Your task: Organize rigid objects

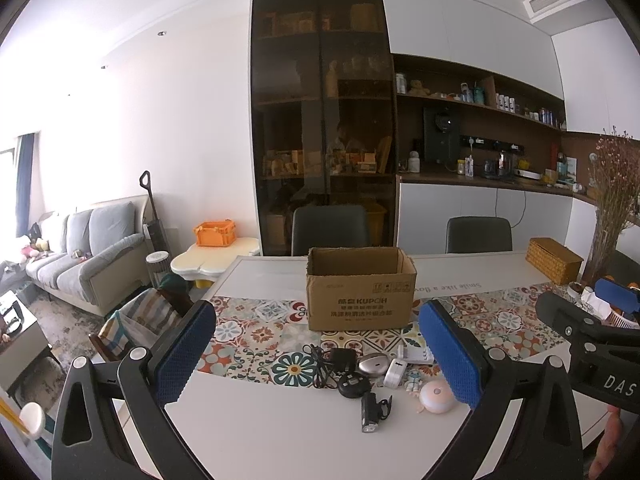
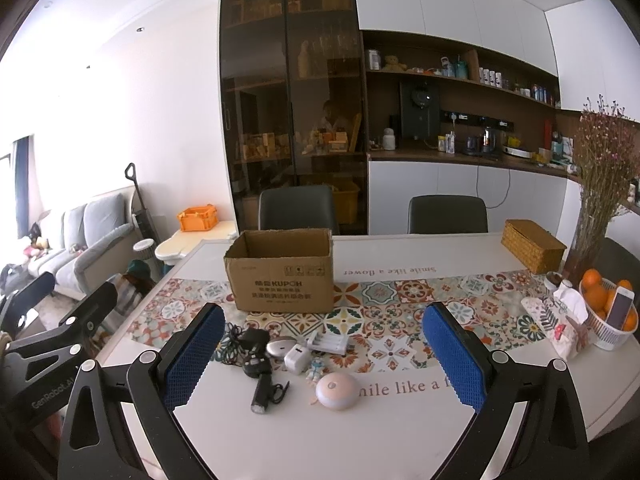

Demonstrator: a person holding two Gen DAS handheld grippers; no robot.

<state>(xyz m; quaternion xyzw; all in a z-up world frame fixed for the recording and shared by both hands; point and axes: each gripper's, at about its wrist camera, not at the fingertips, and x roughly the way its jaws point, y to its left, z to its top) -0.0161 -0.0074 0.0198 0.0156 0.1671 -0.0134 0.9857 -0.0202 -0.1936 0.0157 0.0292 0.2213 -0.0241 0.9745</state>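
Left gripper (image 1: 320,354) and right gripper (image 2: 322,354): jaws spread, empty. Gadgets (image 2: 298,358) lie before box (image 2: 282,276).

Bare bench (image 2: 320,432) lies open along the near edge before my fingers (image 2: 192,356); the gadget cluster (image 2: 296,356) then the cardboard box (image 2: 282,276) block mid-bench.

1 open cardboard box (image 2: 280,276) is standing on the table (image 2: 400,440). In front of the box, 1 coiled black cable (image 2: 232,344), 1 black charger (image 2: 254,336), 1 bike light (image 2: 262,394), 2 white adapters (image 2: 297,358), 1 silver oval gadget (image 2: 280,347), 1 small figurine (image 2: 316,370) and 1 round pink-white lamp (image 2: 338,390) are lying. Behind the box, 2 dark chairs (image 2: 296,208) are standing.
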